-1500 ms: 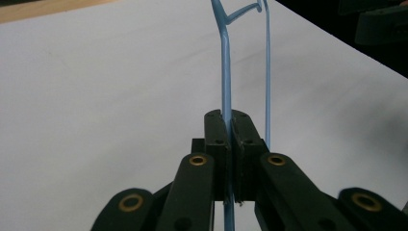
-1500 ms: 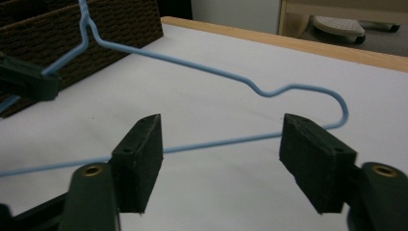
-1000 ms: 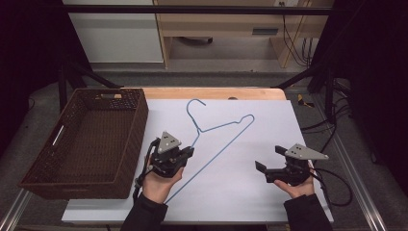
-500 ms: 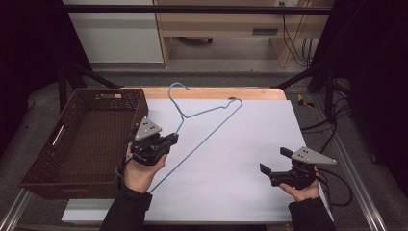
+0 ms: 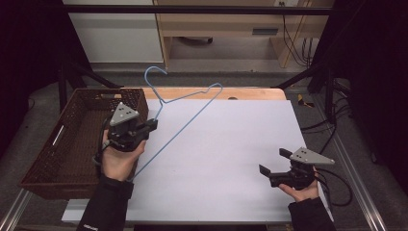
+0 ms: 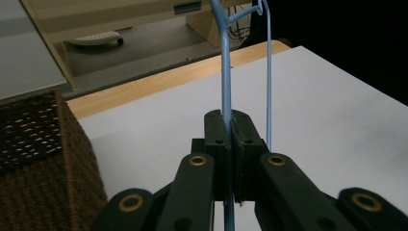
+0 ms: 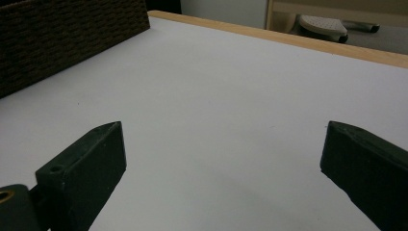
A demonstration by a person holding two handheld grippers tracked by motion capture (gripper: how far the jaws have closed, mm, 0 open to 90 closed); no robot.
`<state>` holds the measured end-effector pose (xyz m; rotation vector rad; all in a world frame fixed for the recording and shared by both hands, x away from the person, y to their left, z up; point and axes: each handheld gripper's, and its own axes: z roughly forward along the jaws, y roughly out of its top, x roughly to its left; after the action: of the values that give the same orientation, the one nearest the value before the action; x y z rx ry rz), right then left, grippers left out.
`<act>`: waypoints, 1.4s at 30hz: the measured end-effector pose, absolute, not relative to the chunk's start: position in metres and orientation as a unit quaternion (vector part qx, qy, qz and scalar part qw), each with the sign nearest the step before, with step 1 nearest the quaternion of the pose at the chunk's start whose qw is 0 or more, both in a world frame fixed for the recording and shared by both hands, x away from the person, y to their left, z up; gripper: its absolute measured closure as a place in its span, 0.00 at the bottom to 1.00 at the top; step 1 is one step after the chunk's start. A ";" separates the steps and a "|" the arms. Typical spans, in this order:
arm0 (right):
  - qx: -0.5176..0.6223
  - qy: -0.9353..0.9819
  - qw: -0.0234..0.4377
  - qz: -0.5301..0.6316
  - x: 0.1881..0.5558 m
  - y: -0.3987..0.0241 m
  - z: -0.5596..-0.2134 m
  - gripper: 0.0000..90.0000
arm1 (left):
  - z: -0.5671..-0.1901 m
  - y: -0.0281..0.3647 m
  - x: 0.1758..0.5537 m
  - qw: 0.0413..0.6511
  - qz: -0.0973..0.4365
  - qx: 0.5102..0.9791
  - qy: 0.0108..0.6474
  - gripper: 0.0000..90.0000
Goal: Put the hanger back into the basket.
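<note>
Left gripper [image 5: 153, 126] now nearer basket [image 5: 72, 139], raised, jaws clamped on blue hanger [image 5: 185, 122].

No text, label, brand, number or sign can be read anywhere in these views. A small pale mark sits on the cuff of the person's dark left sleeve [image 5: 91, 224] in the high view, but it is too small and blurred to make out.
</note>
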<state>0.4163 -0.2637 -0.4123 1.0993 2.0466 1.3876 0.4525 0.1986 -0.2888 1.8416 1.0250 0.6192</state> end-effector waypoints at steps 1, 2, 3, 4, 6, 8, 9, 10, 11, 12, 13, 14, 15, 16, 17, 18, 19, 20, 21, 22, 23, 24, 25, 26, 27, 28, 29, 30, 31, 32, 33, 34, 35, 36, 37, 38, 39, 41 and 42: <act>0.397 0.738 0.216 0.501 0.416 -0.264 -0.412 0.03 | -0.289 0.199 0.452 0.455 0.251 0.747 0.415 0.97; 0.398 0.738 0.215 0.501 0.416 -0.263 -0.412 0.03 | -0.287 0.202 0.453 0.451 0.256 0.746 0.418 0.97; 0.397 0.739 0.216 0.499 0.417 -0.264 -0.413 0.03 | -0.284 0.209 0.455 0.450 0.262 0.743 0.420 0.97; 0.395 0.741 0.217 0.498 0.417 -0.264 -0.413 0.03 | -0.282 0.212 0.455 0.449 0.264 0.742 0.422 0.97; 0.398 0.740 0.216 0.497 0.417 -0.263 -0.413 0.03 | -0.279 0.219 0.457 0.446 0.271 0.740 0.424 0.97; 0.398 0.741 0.216 0.497 0.417 -0.263 -0.414 0.03 | -0.275 0.226 0.458 0.444 0.275 0.739 0.426 0.97; 0.398 0.740 0.215 0.497 0.417 -0.263 -0.414 0.03 | -0.274 0.230 0.458 0.444 0.276 0.738 0.426 0.97; 0.398 0.740 0.214 0.498 0.417 -0.263 -0.414 0.03 | -0.272 0.233 0.459 0.444 0.277 0.738 0.426 0.97; 0.398 0.740 0.214 0.498 0.417 -0.263 -0.414 0.03 | -0.272 0.233 0.459 0.444 0.277 0.738 0.426 0.97; 0.397 0.741 0.215 0.497 0.418 -0.263 -0.414 0.03 | -0.271 0.237 0.460 0.444 0.277 0.736 0.429 0.97; 0.397 0.741 0.214 0.497 0.418 -0.263 -0.414 0.03 | -0.269 0.243 0.462 0.444 0.277 0.735 0.430 0.97; 0.397 0.741 0.214 0.497 0.418 -0.263 -0.414 0.03 | -0.268 0.246 0.463 0.445 0.276 0.735 0.431 0.97; 0.397 0.741 0.214 0.497 0.418 -0.263 -0.414 0.03 | -0.268 0.246 0.463 0.445 0.276 0.735 0.431 0.97; 0.397 0.741 0.214 0.497 0.418 -0.263 -0.415 0.03 | -0.266 0.252 0.464 0.437 0.284 0.735 0.433 0.97; 0.397 0.742 0.214 0.497 0.418 -0.263 -0.415 0.03 | -0.265 0.256 0.465 0.436 0.286 0.735 0.434 0.97; 0.397 0.742 0.214 0.497 0.418 -0.263 -0.415 0.03 | -0.265 0.260 0.466 0.435 0.286 0.733 0.437 0.97; 0.397 0.742 0.214 0.497 0.418 -0.263 -0.415 0.03 | -0.264 0.263 0.467 0.433 0.289 0.732 0.440 0.97; 0.397 0.742 0.213 0.496 0.418 -0.264 -0.415 0.03 | -0.264 0.267 0.468 0.435 0.288 0.730 0.441 0.97; 0.397 0.742 0.213 0.496 0.418 -0.264 -0.415 0.04 | -0.263 0.271 0.468 0.436 0.287 0.729 0.442 0.97; 0.397 0.742 0.213 0.496 0.418 -0.263 -0.415 0.04 | -0.262 0.274 0.469 0.436 0.289 0.728 0.443 0.97; 0.397 0.743 0.213 0.495 0.418 -0.263 -0.415 0.04 | -0.262 0.277 0.469 0.437 0.289 0.728 0.442 0.97; 0.396 0.744 0.213 0.494 0.418 -0.264 -0.415 0.04 | -0.261 0.281 0.469 0.439 0.289 0.728 0.441 0.97; 0.396 0.744 0.213 0.494 0.418 -0.264 -0.415 0.04 | -0.260 0.285 0.470 0.437 0.290 0.729 0.440 0.97; 0.398 0.743 0.214 0.495 0.418 -0.264 -0.415 0.04 | -0.259 0.288 0.470 0.434 0.293 0.730 0.440 0.97; 0.398 0.742 0.214 0.495 0.418 -0.264 -0.415 0.04 | -0.259 0.293 0.471 0.432 0.293 0.729 0.442 0.97; 0.398 0.742 0.214 0.495 0.418 -0.264 -0.415 0.04 | -0.259 0.293 0.471 0.432 0.293 0.729 0.442 0.97; 0.398 0.742 0.213 0.495 0.418 -0.264 -0.415 0.04 | -0.258 0.300 0.472 0.429 0.295 0.728 0.445 0.97; 0.397 0.743 0.214 0.494 0.419 -0.264 -0.416 0.04 | -0.258 0.303 0.472 0.425 0.298 0.729 0.446 0.97; 0.397 0.743 0.214 0.494 0.419 -0.264 -0.416 0.04 | -0.258 0.303 0.472 0.425 0.298 0.729 0.446 0.97; 0.398 0.743 0.213 0.494 0.419 -0.263 -0.416 0.04 | -0.258 0.308 0.473 0.424 0.299 0.728 0.449 0.97; 0.398 0.744 0.213 0.493 0.419 -0.263 -0.416 0.04 | -0.257 0.315 0.474 0.421 0.300 0.727 0.452 0.97; 0.398 0.744 0.213 0.493 0.419 -0.263 -0.416 0.04 | -0.257 0.319 0.475 0.421 0.300 0.725 0.455 0.97; 0.399 0.744 0.213 0.492 0.419 -0.263 -0.416 0.04 | -0.257 0.323 0.475 0.422 0.300 0.724 0.457 0.97; 0.399 0.744 0.213 0.492 0.419 -0.263 -0.417 0.04 | -0.257 0.326 0.476 0.419 0.302 0.724 0.457 0.97; 0.399 0.744 0.213 0.492 0.419 -0.263 -0.417 0.04 | -0.257 0.330 0.476 0.419 0.304 0.722 0.459 0.97; 0.399 0.744 0.212 0.492 0.419 -0.263 -0.417 0.04 | -0.257 0.334 0.477 0.420 0.303 0.721 0.460 0.97; 0.399 0.744 0.213 0.492 0.419 -0.263 -0.417 0.04 | -0.257 0.334 0.477 0.420 0.303 0.721 0.460 0.97; 0.398 0.745 0.213 0.492 0.419 -0.263 -0.417 0.04 | -0.258 0.340 0.477 0.411 0.307 0.722 0.464 0.97; 0.398 0.745 0.213 0.492 0.420 -0.263 -0.417 0.04 | -0.259 0.347 0.479 0.403 0.309 0.721 0.471 0.97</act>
<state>0.4196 -0.2630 -0.4172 1.1054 2.0676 1.3655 0.4787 0.3472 -0.2588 1.8211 1.1890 0.7813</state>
